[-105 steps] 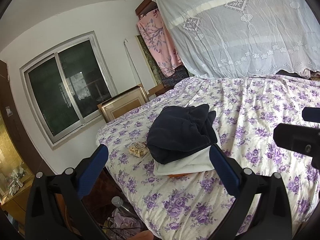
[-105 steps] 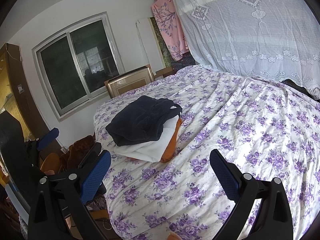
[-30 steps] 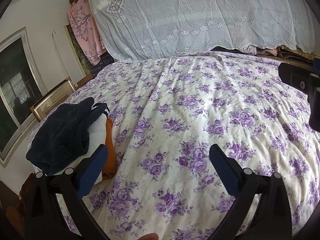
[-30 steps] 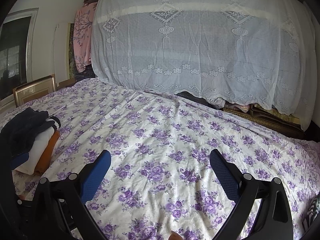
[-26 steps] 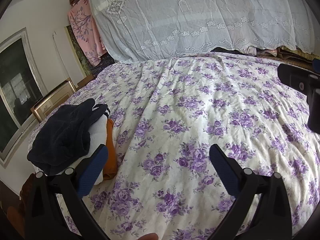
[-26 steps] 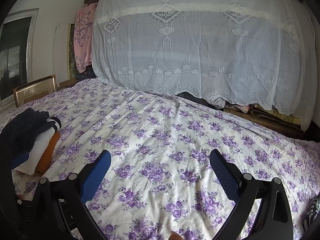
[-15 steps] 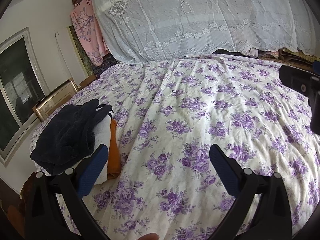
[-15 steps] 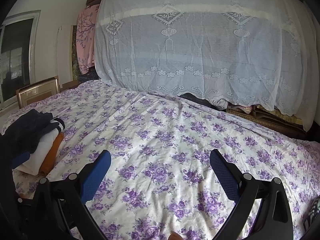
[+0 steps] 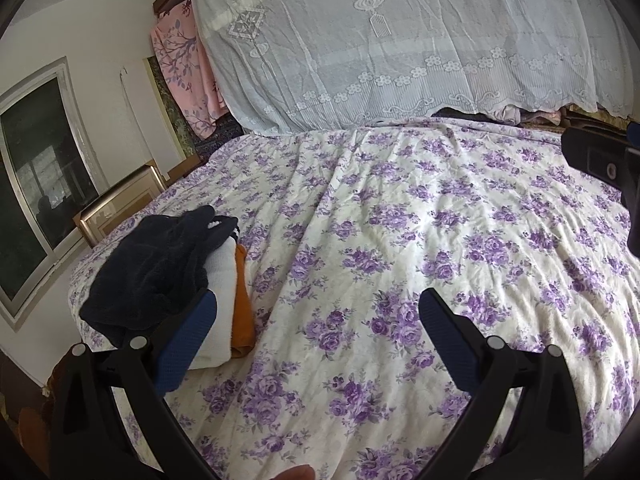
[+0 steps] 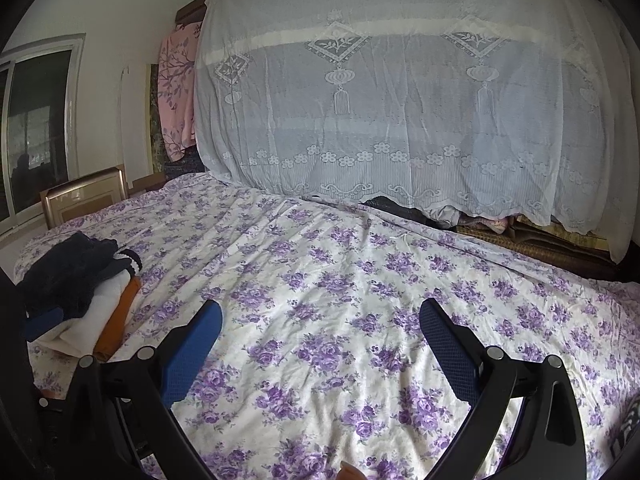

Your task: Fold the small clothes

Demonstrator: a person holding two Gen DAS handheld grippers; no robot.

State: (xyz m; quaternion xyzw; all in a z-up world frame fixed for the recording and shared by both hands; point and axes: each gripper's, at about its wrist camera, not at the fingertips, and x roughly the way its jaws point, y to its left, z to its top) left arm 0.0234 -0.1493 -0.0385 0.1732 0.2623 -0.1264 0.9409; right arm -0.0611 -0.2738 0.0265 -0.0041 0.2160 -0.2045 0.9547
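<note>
Both wrist views look forward across the bedspread (image 9: 400, 240), sharing the clothes stack (image 10: 80, 292).

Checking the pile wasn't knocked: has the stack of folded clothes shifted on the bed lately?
No. The stack of folded clothes sits at the same corner of the bed, beside the footboard; only the cameras swung.

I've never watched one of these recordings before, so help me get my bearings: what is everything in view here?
Bedspread: one, white with purple flowers, covering the bed.
Dark garment: one, navy or black, top of the pile at the bed's left edge.
White garment: one, under the dark one.
Orange garment: one, bottom of the pile.
Lace curtain: one, white, draped behind the bed.
Pink cloth: one, hanging left of the lace.
Window: one, dark glass, left wall.
Framed board: one, gold-brown, below the window.
Left gripper: blue pads, open, empty.
Right gripper: blue pads, open, empty.
</note>
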